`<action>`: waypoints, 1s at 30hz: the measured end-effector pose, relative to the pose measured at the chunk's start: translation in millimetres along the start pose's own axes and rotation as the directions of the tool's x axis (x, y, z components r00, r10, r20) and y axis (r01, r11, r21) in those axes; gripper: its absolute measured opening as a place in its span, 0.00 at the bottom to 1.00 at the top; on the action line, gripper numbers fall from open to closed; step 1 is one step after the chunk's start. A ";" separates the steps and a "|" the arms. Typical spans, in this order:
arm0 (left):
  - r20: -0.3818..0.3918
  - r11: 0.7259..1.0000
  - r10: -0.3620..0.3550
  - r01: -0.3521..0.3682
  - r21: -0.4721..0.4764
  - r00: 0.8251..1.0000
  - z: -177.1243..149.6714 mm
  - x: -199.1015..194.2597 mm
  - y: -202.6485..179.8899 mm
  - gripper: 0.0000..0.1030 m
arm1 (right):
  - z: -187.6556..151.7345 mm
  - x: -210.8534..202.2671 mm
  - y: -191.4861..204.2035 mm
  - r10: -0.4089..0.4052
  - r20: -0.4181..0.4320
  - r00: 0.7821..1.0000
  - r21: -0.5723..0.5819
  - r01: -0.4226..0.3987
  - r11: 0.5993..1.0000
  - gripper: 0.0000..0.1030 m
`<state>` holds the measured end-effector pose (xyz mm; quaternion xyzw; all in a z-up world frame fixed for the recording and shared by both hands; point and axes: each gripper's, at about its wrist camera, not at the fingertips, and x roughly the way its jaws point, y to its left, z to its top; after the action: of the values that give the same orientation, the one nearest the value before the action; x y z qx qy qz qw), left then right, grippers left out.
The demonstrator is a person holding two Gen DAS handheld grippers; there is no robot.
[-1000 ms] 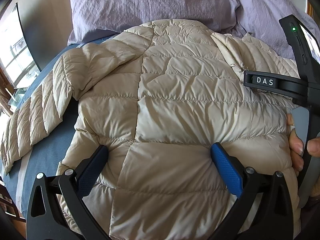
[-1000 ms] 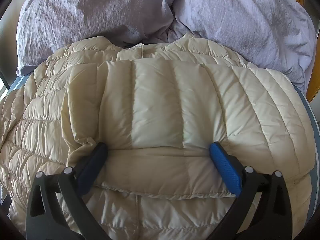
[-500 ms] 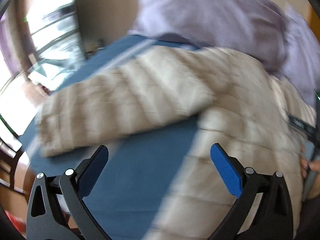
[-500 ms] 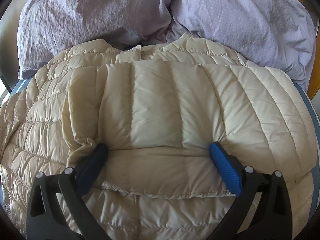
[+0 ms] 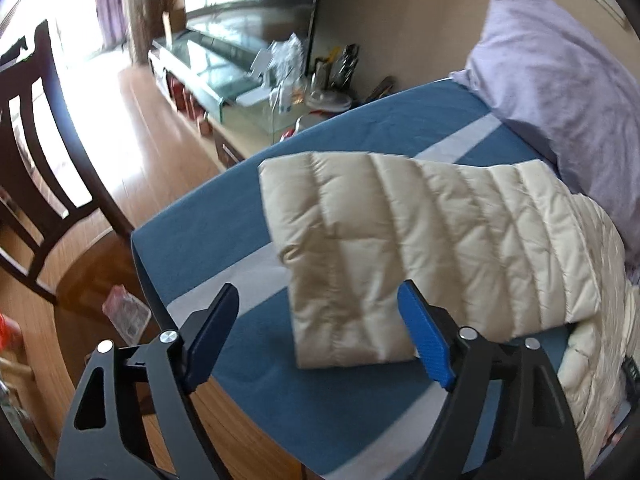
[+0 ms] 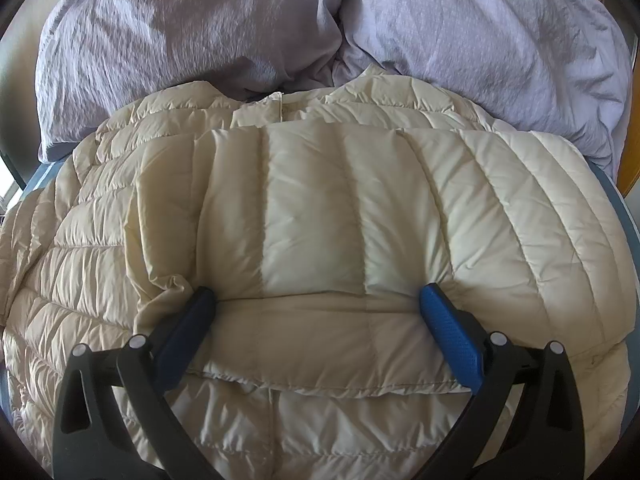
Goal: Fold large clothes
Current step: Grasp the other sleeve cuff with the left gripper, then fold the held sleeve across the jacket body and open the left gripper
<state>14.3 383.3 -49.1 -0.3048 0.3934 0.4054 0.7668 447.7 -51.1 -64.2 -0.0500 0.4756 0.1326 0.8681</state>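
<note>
A cream quilted down jacket (image 6: 320,240) lies on a blue bed sheet (image 5: 360,136). In the right wrist view one sleeve is folded across the jacket's body, and my right gripper (image 6: 316,300) is open with its fingers pressed on that folded sleeve. In the left wrist view the other sleeve (image 5: 400,248) stretches out flat over the sheet toward the bed's left edge. My left gripper (image 5: 316,300) is open and empty, just above the sleeve's cuff end.
Lilac pillows (image 6: 480,40) lie behind the jacket's collar. Left of the bed are a wooden floor (image 5: 140,128), a dark wooden chair (image 5: 36,152), a low glass-topped cabinet (image 5: 224,72) with clutter, and a small plastic box (image 5: 128,312) on the floor.
My left gripper swung left, off the jacket's body, and now faces the outstretched sleeve and the bed's edge. My right gripper has stayed on the folded sleeve.
</note>
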 end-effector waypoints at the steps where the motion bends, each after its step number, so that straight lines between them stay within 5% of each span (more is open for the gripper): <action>1: -0.006 1.000 -0.007 0.007 -0.014 1.000 -1.6 2.3 3.3 0.76 | 0.1 0.0 -0.2 0.000 0.000 1.000 0.000 0.000 1.000 0.98; 4: 0.006 1.000 -0.015 0.015 -0.017 1.000 -1.3 1.0 3.4 0.73 | -0.3 -0.2 0.1 0.000 0.000 1.000 0.001 0.000 1.000 0.98; 9: 0.009 0.999 -0.043 0.044 -0.013 0.999 -2.3 -1.0 -4.6 0.54 | -0.1 -0.2 0.0 0.000 0.000 1.000 0.002 0.000 1.000 0.98; 15: 0.006 0.996 -0.079 0.079 -0.049 0.997 0.1 0.6 -11.7 0.51 | 0.0 -0.3 0.5 0.001 0.001 1.000 0.005 -0.001 1.000 0.98; 21: -0.005 0.989 -0.124 0.124 -0.081 0.992 4.3 5.8 -7.7 0.12 | 0.1 -0.5 -0.4 0.002 0.001 1.000 0.005 -0.002 1.000 0.98; 30: 0.038 0.981 -0.189 0.190 -0.035 0.981 16.9 -14.2 -30.4 0.05 | 0.0 -0.7 1.0 0.004 0.001 1.000 0.007 -0.004 1.000 0.98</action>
<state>41.4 376.4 -24.0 -0.3484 0.3413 0.3432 0.8027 447.1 -50.2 -63.6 -0.0462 0.4760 0.1326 0.8682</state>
